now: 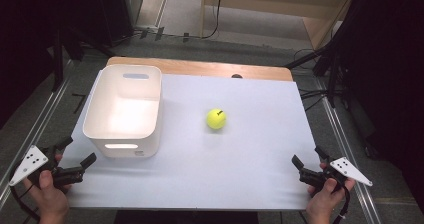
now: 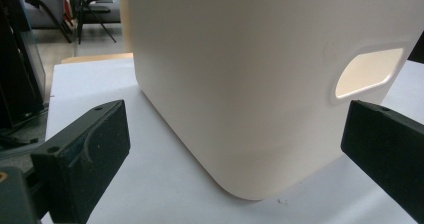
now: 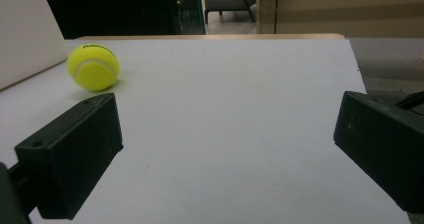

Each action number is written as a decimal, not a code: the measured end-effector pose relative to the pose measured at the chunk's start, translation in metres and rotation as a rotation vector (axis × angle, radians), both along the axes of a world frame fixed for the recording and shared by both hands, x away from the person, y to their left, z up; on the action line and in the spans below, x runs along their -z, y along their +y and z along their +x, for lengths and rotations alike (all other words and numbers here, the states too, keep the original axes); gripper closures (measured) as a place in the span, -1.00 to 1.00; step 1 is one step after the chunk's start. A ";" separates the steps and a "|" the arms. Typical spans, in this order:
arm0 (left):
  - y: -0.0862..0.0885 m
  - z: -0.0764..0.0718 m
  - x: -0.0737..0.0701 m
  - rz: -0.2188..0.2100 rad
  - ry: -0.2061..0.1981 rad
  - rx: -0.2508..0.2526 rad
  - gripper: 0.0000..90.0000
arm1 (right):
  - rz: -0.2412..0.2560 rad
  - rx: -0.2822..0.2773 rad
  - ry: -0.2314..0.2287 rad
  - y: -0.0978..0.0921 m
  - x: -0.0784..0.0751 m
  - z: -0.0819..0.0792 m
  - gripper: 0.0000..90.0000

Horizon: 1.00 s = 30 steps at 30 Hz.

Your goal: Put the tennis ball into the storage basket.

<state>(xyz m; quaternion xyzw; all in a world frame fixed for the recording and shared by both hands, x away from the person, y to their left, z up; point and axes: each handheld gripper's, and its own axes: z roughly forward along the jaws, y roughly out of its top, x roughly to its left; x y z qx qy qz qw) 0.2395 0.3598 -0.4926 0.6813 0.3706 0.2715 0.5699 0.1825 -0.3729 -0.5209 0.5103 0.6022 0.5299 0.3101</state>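
Your tennis ball [image 1: 216, 119] sits out in the open middle of the white board [image 1: 240, 184], a bit right of the bin [image 1: 125, 109] and not touching it. Nothing's holding it yet.

Both grippers are parked at the near corners. The left gripper [image 1: 75, 160] is at the near left, jaws spread wide with nothing between them, and its camera is staring straight at the bin's near wall and handle slot [image 2: 367, 73]. The right gripper [image 1: 306, 165] is at the near right, jaws also wide apart and empty.

Here's the bit that matters: from the right gripper the ball lies farther out and to the left. You can see that in the right gripper view, where the ball [image 3: 93, 67] sits up past the left jaw, well off the centre line between the two. So you aren't lined up on it. The left gripper has the bin's near right corner close to its line to the ball, while the right one has clear board all the way, so I'd say the right hand is the natural pick even though neither is much nearer.

It's a ball, so there's no long axis to worry about, and any jaw angle works. I'd swing the right gripper left and forward until the ball sits centred between the jaws, then close. It'll probably roll if you nudge it with one jaw first.
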 end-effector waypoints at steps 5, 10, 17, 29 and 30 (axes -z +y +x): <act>0.000 0.000 0.000 -0.007 -0.002 0.001 -1.00 | -0.001 -0.008 -0.007 0.000 0.000 0.000 -1.00; 0.000 -0.001 0.000 -0.005 -0.002 0.001 -1.00 | -0.001 -0.011 0.006 0.001 -0.002 -0.001 -1.00; 0.000 0.000 0.000 -0.008 0.005 0.008 -1.00 | -0.018 -0.028 0.022 0.002 -0.005 -0.001 -1.00; 0.000 0.001 0.000 -0.008 0.006 0.010 -1.00 | -0.049 -0.068 0.073 0.006 -0.012 0.005 -1.00; 0.000 0.001 0.000 -0.007 0.006 0.010 -1.00 | -0.047 -0.068 0.079 0.007 -0.013 0.006 -1.00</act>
